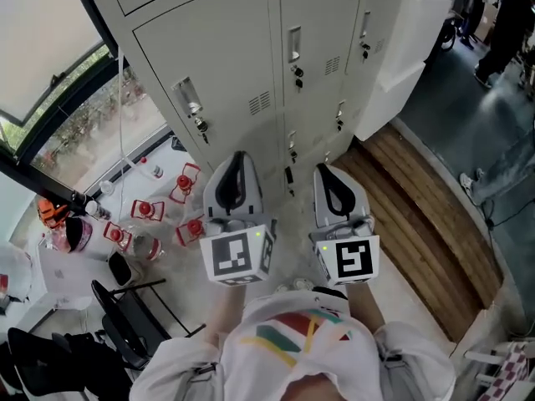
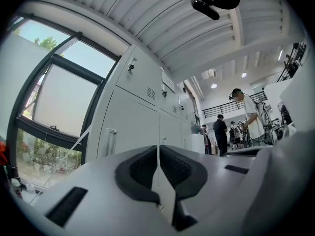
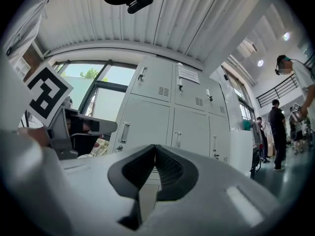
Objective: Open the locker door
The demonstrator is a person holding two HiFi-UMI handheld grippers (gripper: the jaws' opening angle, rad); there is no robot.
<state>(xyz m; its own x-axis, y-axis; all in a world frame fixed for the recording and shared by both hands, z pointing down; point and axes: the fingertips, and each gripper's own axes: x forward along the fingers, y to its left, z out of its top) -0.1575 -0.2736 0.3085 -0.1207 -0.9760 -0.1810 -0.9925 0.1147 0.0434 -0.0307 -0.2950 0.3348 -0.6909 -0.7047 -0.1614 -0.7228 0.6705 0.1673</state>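
Observation:
A bank of pale grey lockers (image 1: pixel 251 48) stands in front of me, all doors closed. The nearest left door has a recessed handle (image 1: pixel 188 97) with keys (image 1: pixel 201 127) hanging under it. My left gripper (image 1: pixel 238 160) and right gripper (image 1: pixel 327 174) are held side by side, short of the lockers and touching nothing. Both are shut and empty. In the left gripper view the left gripper (image 2: pixel 158 154) points at the lockers (image 2: pixel 133 127) and a door handle (image 2: pixel 111 140). In the right gripper view the right gripper (image 3: pixel 155 152) faces the lockers (image 3: pixel 167 122).
Several red objects (image 1: pixel 147 210) lie on the floor at the left by a window (image 1: pixel 50 48). A black chair (image 1: pixel 125 307) stands at lower left. A white cabinet (image 1: pixel 410 40) adjoins the lockers on the right, beside a wooden floor strip (image 1: pixel 418 215). People (image 2: pixel 243 114) stand further back.

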